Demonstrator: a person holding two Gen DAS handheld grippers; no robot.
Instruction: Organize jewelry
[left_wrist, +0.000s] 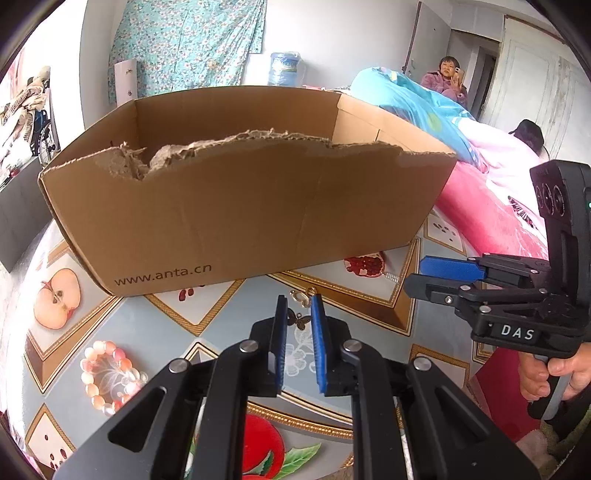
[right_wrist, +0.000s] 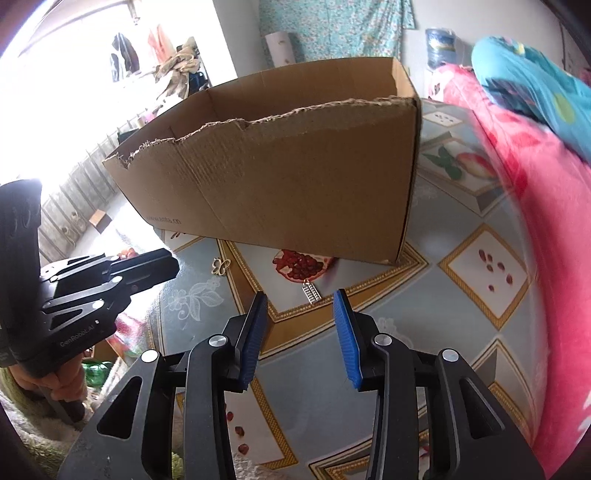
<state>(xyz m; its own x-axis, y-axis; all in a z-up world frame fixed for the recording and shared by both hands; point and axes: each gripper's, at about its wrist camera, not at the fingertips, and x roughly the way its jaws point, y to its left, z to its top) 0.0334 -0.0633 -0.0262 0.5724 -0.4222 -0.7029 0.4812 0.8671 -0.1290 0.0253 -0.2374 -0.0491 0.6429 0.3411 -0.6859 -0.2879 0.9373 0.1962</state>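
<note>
Leftmost, a bead bracelet (left_wrist: 110, 376) lies on the worktop (left_wrist: 229, 332) before the box (left_wrist: 240, 206). Left tongs (left_wrist: 299, 306) stand slightly apart, clamping nothing, over a butterfly charm (left_wrist: 298, 320). Right tongs (right_wrist: 301, 301) gape, empty, just short of a silver pendant (right_wrist: 310, 292) beside the box.

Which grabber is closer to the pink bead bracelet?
Left. The left gripper hangs just right of the bracelet; the right gripper is far off to its right.
</note>
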